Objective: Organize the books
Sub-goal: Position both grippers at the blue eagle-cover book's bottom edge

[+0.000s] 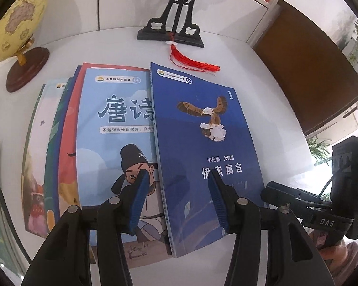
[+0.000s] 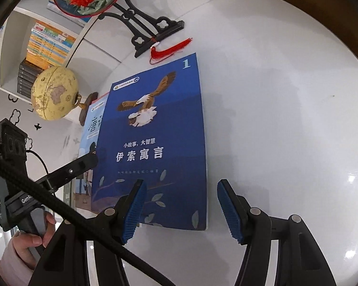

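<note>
A dark blue book with an eagle on its cover (image 1: 202, 143) (image 2: 155, 143) lies flat on the white table (image 2: 286, 95). Its left edge overlaps a light blue book showing a man in a black hat (image 1: 114, 131) (image 2: 94, 124), which tops a fanned stack of several books (image 1: 59, 143). My left gripper (image 1: 177, 175) is open over the blue book's spine, one finger over each cover. My right gripper (image 2: 181, 182) is open over the blue book's lower right corner, its right finger over bare table. Neither holds anything. Each gripper shows at the edge of the other's view.
A yellow globe on a wooden foot (image 1: 14, 23) (image 2: 55, 93) stands at the back left. A black fan stand with a red tassel (image 1: 176, 23) (image 2: 155, 31) sits behind the books. A filled bookshelf (image 2: 43, 45) lies beyond. A brown panel (image 1: 310, 71) borders the table's right.
</note>
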The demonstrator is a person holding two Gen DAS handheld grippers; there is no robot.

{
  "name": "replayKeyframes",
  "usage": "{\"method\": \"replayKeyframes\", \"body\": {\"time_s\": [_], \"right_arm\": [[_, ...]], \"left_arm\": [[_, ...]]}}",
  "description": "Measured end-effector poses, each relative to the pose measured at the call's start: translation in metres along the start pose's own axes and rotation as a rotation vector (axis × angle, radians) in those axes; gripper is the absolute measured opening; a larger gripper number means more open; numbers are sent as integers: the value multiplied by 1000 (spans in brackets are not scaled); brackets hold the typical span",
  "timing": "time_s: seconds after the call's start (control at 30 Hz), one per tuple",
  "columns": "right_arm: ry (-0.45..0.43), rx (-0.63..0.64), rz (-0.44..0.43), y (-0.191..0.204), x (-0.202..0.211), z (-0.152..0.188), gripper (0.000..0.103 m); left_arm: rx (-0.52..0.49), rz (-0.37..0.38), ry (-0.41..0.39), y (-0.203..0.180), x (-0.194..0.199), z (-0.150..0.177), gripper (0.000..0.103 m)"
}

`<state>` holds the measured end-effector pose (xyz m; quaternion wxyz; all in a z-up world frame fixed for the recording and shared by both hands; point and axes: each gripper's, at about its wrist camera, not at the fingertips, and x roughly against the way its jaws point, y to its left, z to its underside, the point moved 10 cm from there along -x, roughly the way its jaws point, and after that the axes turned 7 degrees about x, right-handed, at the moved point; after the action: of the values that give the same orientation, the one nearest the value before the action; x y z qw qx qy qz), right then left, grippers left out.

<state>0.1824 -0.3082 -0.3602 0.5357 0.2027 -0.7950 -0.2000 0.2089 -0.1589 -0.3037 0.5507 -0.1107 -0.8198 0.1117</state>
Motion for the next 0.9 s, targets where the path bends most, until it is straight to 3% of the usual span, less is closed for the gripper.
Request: {"method": "replayKeyframes", "body": {"time_s": [0.2,0.6,0.83,0.9], "right_arm": [[-16,-37,-43,1,-1,-1,64],[-39,-31,-109,8,-2,-3,78],[-31,-25,-138,16,-8,-7,97],[-22,-21,-135,18,-10,-7,98]], "left_arm": [[-2,22,-10,-6,-2,1,64],[-21,27,-21,-11,-4,3,73],[-16,46,-16,-14,-5,3,82],[-11,59,-5,-15,-6,2,85]]}}
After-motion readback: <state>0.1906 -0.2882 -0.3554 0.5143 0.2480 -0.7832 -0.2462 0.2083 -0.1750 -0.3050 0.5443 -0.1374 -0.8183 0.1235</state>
